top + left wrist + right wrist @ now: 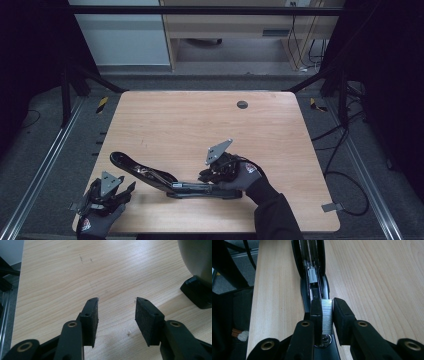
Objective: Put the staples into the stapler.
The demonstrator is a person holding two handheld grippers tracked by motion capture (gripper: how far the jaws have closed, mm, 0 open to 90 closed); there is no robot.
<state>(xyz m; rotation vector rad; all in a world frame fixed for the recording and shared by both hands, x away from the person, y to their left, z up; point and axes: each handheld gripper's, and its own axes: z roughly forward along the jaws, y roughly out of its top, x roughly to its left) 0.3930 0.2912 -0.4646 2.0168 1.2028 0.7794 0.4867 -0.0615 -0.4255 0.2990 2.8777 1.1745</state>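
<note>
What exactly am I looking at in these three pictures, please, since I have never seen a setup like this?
A person in black gloves holds a hand-held two-jaw gripper in each hand; there is no robot arm. The high view looks down on a wooden table. On it lies an opened black stapler, its top arm swung up to the left. The left gripper hangs at the table's near left corner. The left gripper view looks along that gripper's own jaws: they stand open over bare wood, holding nothing. The right gripper is at the stapler's base. The right gripper view shows its jaws shut on a strip of staples, held over the stapler's open channel.
</note>
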